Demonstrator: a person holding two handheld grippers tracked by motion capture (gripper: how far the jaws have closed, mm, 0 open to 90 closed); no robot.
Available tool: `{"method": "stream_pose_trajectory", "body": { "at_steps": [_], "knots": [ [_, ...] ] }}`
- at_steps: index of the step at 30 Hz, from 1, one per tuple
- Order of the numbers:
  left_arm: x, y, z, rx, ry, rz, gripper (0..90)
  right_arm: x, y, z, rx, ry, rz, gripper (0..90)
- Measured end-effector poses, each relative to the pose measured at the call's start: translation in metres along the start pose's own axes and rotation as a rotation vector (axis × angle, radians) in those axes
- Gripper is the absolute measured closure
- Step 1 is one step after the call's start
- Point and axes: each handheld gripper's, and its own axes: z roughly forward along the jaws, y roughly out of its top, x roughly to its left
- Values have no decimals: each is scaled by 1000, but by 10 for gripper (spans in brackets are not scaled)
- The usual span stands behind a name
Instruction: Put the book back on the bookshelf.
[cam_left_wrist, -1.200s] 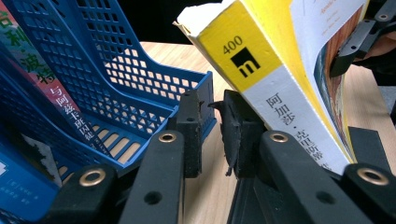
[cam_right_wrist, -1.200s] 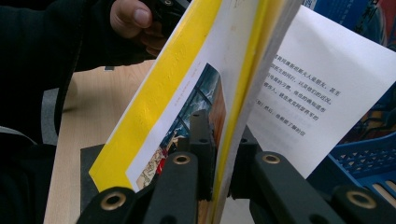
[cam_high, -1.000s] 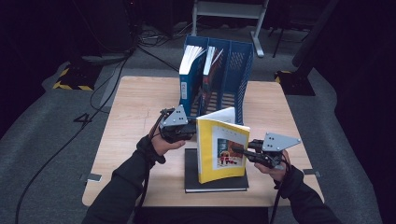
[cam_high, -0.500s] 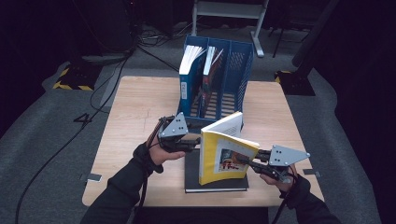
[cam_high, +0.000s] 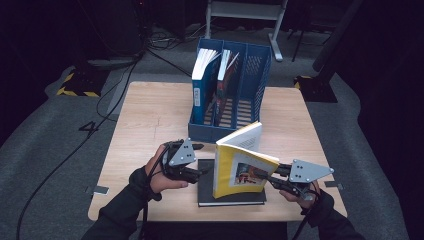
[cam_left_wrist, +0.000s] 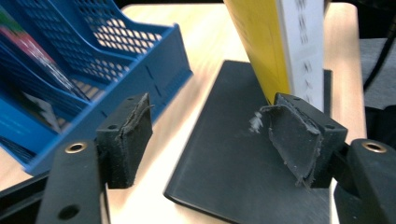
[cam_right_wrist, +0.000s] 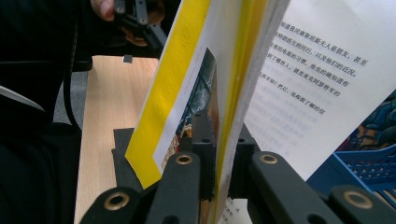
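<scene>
A yellow paperback (cam_high: 242, 170) stands upright and partly fanned open over a flat black book (cam_high: 230, 197) near the table's front edge. My right gripper (cam_high: 272, 176) is shut on its lower right edge; in the right gripper view the jaws pinch the yellow paperback (cam_right_wrist: 163, 93) around the cover and pages, at the gripper's tips (cam_right_wrist: 219, 140). My left gripper (cam_high: 200, 160) is just left of the paperback, apart from it. Its jaws have just been opening and nothing lies between the pads (cam_left_wrist: 294, 135). The left gripper (cam_left_wrist: 212, 135) hovers over the black book (cam_left_wrist: 243, 163), with the yellow paperback (cam_left_wrist: 261, 42) beyond.
A blue mesh file holder (cam_high: 255, 75) stands at the back middle of the wooden table (cam_high: 150, 125), with two books upright in its left slots. Its front wall (cam_left_wrist: 154, 56) is close to my left gripper. Bare wood lies to the left and right.
My left gripper has let go of the yellow paperback, opened, and drawn away to the left. The right gripper has carried the paperback slightly right, and its pages have fanned open.
</scene>
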Motion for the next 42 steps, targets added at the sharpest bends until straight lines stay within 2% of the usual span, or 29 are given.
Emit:
{"method": "stream_pose_trajectory", "body": {
  "at_steps": [2, 3, 6, 8, 9, 14, 17, 23, 24, 26, 27, 29, 32, 36, 42],
  "knots": [
    [-5, -5, 2, 39, -24, 25, 318, 0, 0, 0, 3, 1, -4, 850],
    [-5, -5, 2, 39, -24, 25, 319, 0, 0, 0, 3, 1, -4, 850],
    [-10, -11, 5, 58, -83, 26, 323, -1, 0, 0, 1, -1, -5, 849],
    [-14, -12, 7, 42, -120, 2, 327, -1, 0, 0, 1, 1, -7, 849],
    [-18, -11, 10, 17, -141, -8, 328, -1, 0, 0, 1, 2, -8, 848],
    [-25, -5, 27, -49, -185, -59, 365, 0, 1, 0, 2, 4, -16, 846],
    [-26, 0, 38, -73, -184, -66, 383, 0, 1, 0, 2, 7, -21, 842],
    [-24, 9, 47, -124, -171, -78, 430, 0, 1, 0, 2, 5, -31, 833],
    [-22, 13, 48, -155, -158, -96, 457, 0, 1, 0, 3, 4, -33, 826],
    [-20, 15, 47, -167, -162, -99, 465, 0, 1, 0, 2, 4, -34, 824],
    [-17, 19, 46, -205, -155, -106, 486, 0, 1, 0, 3, 4, -37, 820],
    [-13, 23, 45, -232, -170, -114, 496, 1, 1, 0, 4, 4, -40, 818],
    [-10, 32, 42, -261, -161, -103, 490, 0, 0, 0, 5, 0, -40, 816],
    [-7, 44, 41, -289, -181, -90, 482, -1, 0, 0, 7, -3, -40, 813],
    [-4, 56, 41, -299, -199, -72, 486, -1, -1, 0, 7, -8, -37, 796]
  ]
}}
